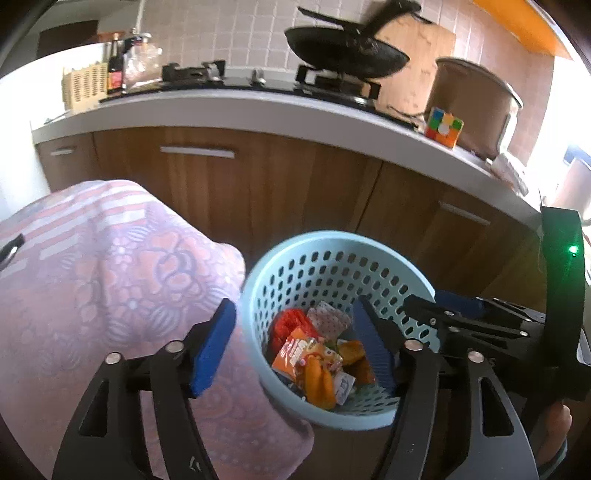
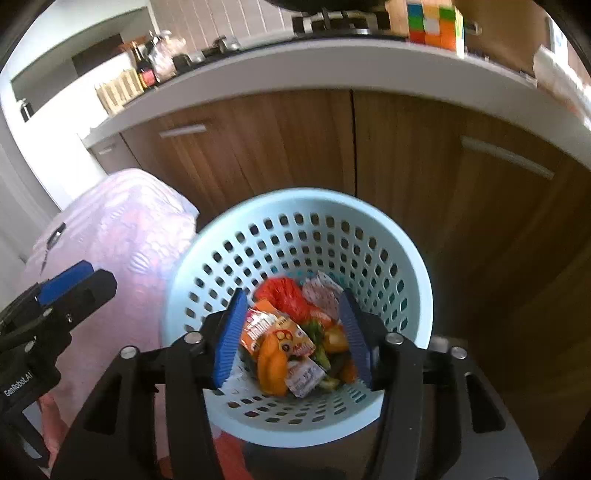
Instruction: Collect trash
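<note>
Kitchen floor, upright basket (image 2: 295, 236), wrappers (image 2: 284, 343) inside

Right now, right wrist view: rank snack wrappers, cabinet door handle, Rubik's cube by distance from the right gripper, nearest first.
1. Snack wrappers: in the blue basket, directly below the open right gripper.
2. Cabinet door handle: upper right, on the wooden cabinet behind the basket.
3. Rubik's cube: top, on the countertop edge above the cabinets.

Daylight floods your views from the sides, blowing out the counter (image 1: 258, 110) at its right end and the left wall to white glare. The cabinet fronts (image 2: 461, 221) sit dim in shadow. Fisheye bending curves everything near the edges, and you get soft blur throughout.
</note>
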